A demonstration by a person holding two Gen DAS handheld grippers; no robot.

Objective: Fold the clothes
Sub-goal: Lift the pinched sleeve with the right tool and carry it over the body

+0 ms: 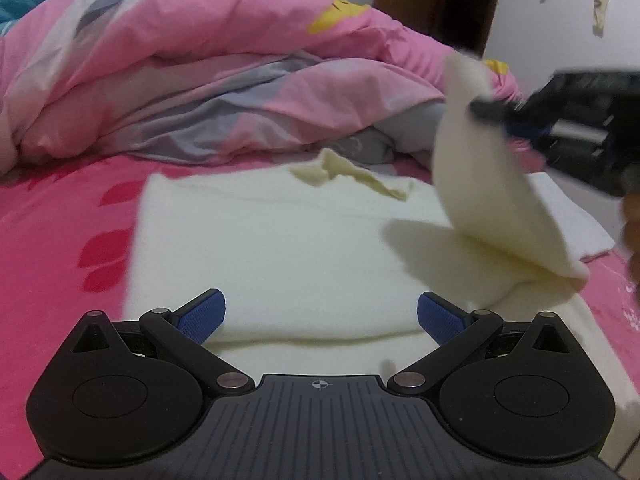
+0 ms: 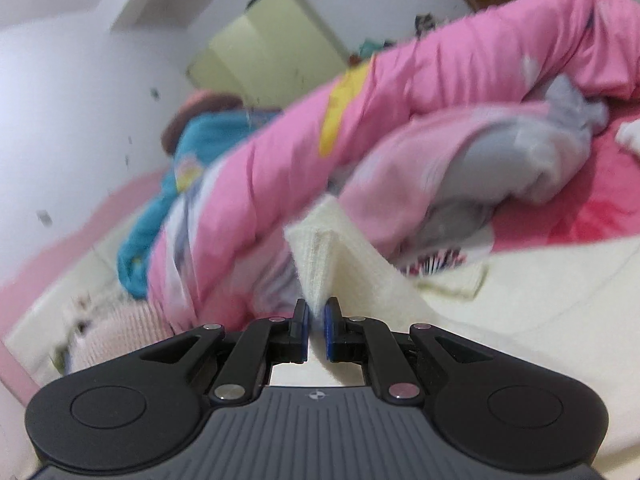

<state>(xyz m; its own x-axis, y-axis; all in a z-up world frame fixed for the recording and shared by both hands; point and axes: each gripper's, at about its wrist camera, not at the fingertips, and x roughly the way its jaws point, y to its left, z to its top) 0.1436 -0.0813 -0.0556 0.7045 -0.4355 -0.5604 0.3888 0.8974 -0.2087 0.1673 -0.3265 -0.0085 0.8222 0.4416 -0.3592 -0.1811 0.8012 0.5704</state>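
The right gripper (image 2: 316, 316) is clenched on a thin fold of the cream garment (image 1: 280, 248), pinching only the tip of a flap (image 1: 480, 168) that it holds lifted above the rest. The left gripper (image 1: 320, 316) hangs released, jaws wide apart, with nothing between them, just over the garment's near edge.

The garment lies flat in the middle of the bed (image 1: 60, 240), on the pink sheet, with its raised flap toward the bed's right side and a rumpled collar (image 1: 352, 176) at the far edge, near the duvet (image 1: 160, 60).

Risks, as I judge them: the pinch is shallow, so the knit could slip free mid-swing and drop crooked. With nothing pinning the body, pulling the flap across may drag the whole garment and wrinkle it. The flap could also snag the collar, or land skewed because both views are blurred by movement.

Count: two grippers, one cream garment, one duvet, one bed.
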